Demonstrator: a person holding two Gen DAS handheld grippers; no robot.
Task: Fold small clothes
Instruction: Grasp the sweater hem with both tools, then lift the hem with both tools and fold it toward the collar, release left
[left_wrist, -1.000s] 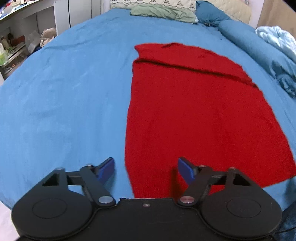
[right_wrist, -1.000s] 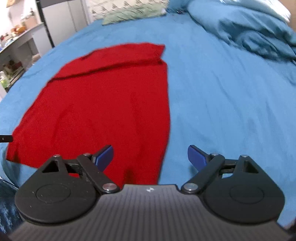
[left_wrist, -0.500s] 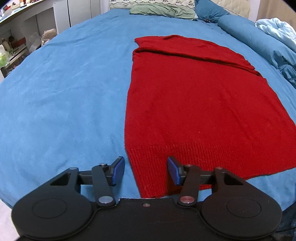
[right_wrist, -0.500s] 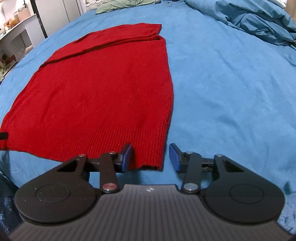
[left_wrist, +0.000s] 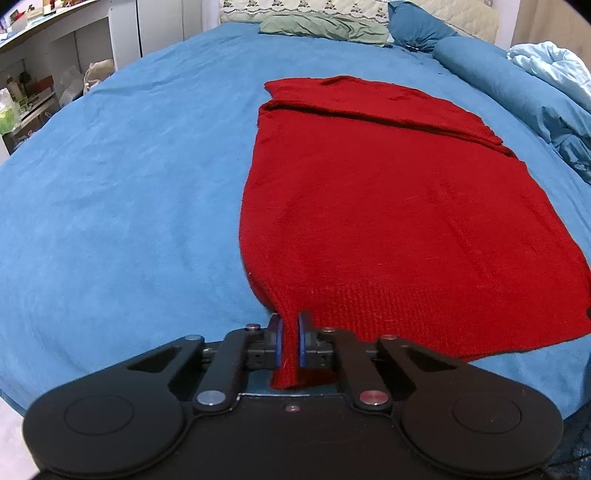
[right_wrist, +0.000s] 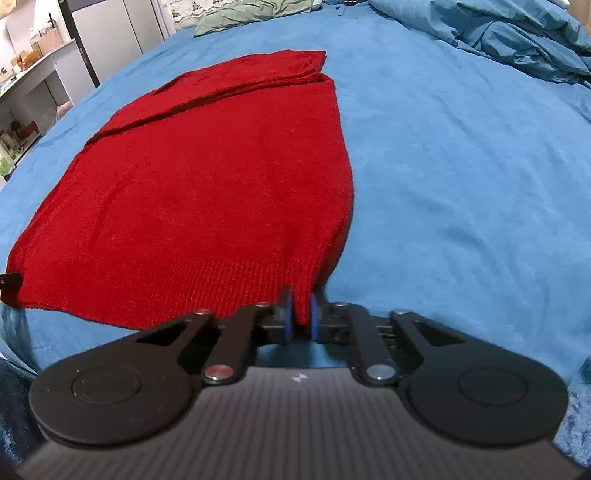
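A red knit sweater (left_wrist: 384, 206) lies flat on the blue bed (left_wrist: 122, 192), its ribbed hem toward me and its sleeves folded across the far end. My left gripper (left_wrist: 290, 334) is shut on the hem's near left corner, which bunches up between the pads. In the right wrist view the sweater (right_wrist: 207, 177) fills the left half. My right gripper (right_wrist: 302, 314) is shut on the hem's near right corner. The left gripper's tip (right_wrist: 9, 286) shows at the hem's far left corner.
Pillows (left_wrist: 325, 29) lie at the head of the bed. A rumpled blue duvet (right_wrist: 517, 40) and a pale blue cloth (left_wrist: 554, 70) lie along the right side. White shelves and cabinets (left_wrist: 55, 74) stand left of the bed.
Both grippers have moved in onto the hem and closed from wide open to shut on its two near corners. The corners now bunch up slightly.
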